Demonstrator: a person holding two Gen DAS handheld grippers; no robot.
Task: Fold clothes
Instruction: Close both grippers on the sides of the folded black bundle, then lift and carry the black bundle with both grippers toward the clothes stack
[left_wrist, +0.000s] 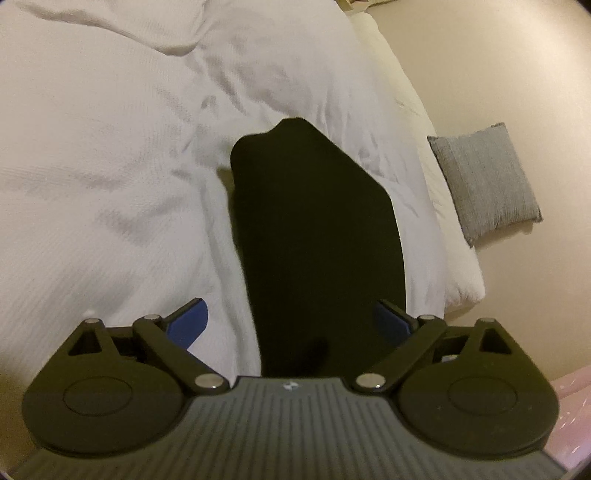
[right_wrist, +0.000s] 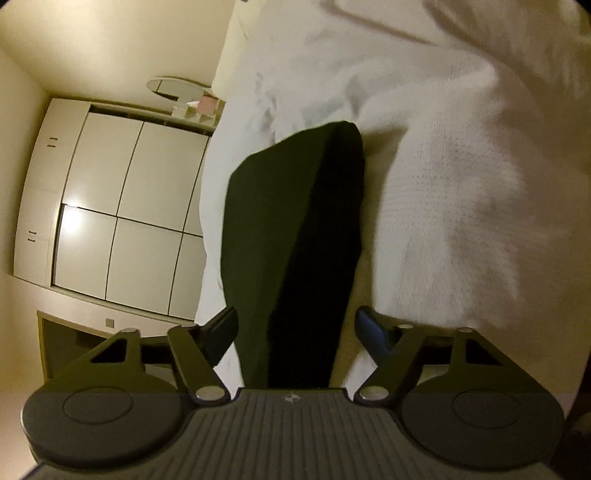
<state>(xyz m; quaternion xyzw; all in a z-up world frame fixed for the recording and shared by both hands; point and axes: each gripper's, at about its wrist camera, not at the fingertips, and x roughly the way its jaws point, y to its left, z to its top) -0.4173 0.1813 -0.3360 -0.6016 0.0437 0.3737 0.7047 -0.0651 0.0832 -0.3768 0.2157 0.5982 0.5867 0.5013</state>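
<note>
A black garment (left_wrist: 314, 229) lies as a long folded strip on the white bedding (left_wrist: 110, 166). In the left wrist view my left gripper (left_wrist: 291, 325) is open, its blue-padded fingers (left_wrist: 188, 325) spread on either side of the near end of the strip. The same black garment (right_wrist: 295, 240) shows in the right wrist view, running away from the camera over the white bedding (right_wrist: 461, 184). My right gripper (right_wrist: 295, 332) is open too, its fingers (right_wrist: 373, 332) standing on both sides of the garment's near end. Neither gripper grips the cloth.
A grey cushion (left_wrist: 484, 181) lies on the floor beside the bed's edge (left_wrist: 454, 221). In the right wrist view a white wardrobe (right_wrist: 122, 206) stands left of the bed, with a small round table (right_wrist: 177, 86) behind it.
</note>
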